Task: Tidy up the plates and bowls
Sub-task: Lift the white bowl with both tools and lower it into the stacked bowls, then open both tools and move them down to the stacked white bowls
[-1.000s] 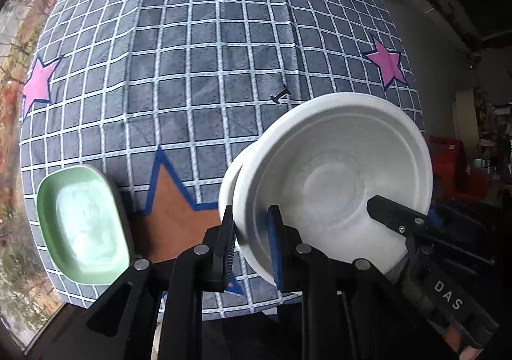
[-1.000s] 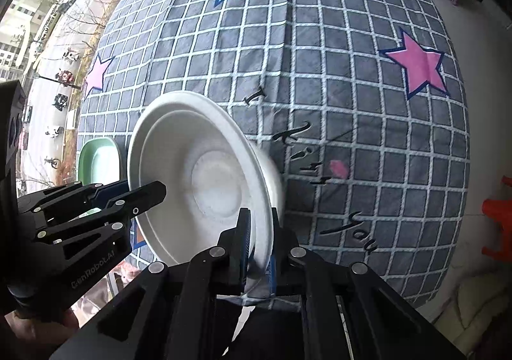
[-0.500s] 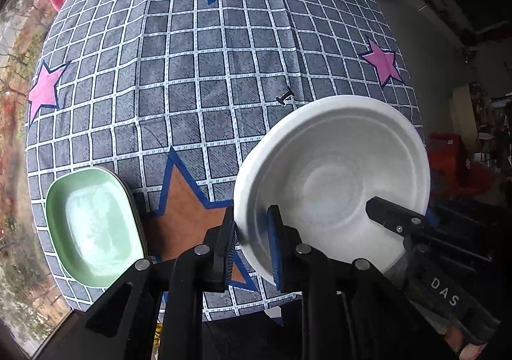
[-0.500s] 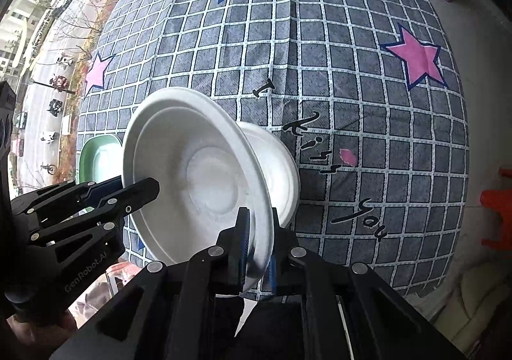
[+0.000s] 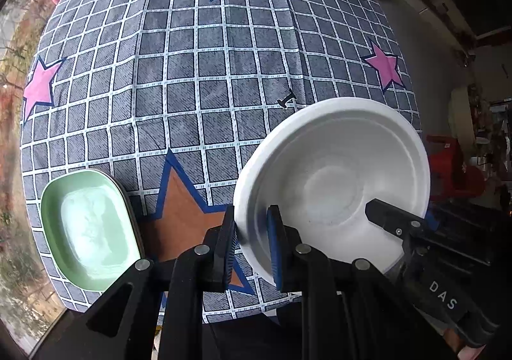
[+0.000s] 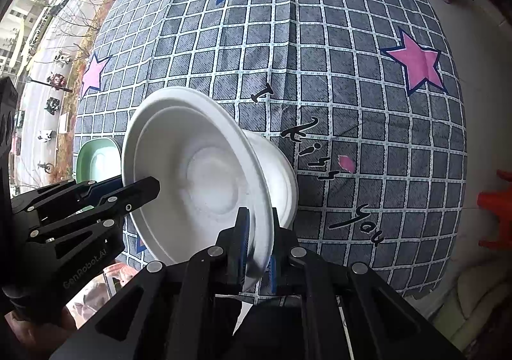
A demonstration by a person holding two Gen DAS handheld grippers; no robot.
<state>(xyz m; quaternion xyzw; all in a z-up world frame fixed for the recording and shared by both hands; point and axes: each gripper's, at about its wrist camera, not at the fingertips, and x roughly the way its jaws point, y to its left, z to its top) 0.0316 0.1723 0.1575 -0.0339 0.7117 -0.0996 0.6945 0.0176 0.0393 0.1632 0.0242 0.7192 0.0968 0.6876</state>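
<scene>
Both grippers share one white bowl (image 5: 332, 187), prob. to keep it level while carrying. Left gripper (image 5: 251, 244) jaws clamped on its rim at one side; right gripper (image 6: 257, 241) jaws pinched on the rim opposite, so the bowl hangs tilted between them, above the cloth (image 5: 204, 72). A 2nd bowl (image 6: 275, 174) sits just beyond the right jaws, under the held one, likely the nesting target. Green plate (image 5: 86, 228) lies left of the left jaws, apart, w/ a dark edge under it, maybe another plate.
</scene>
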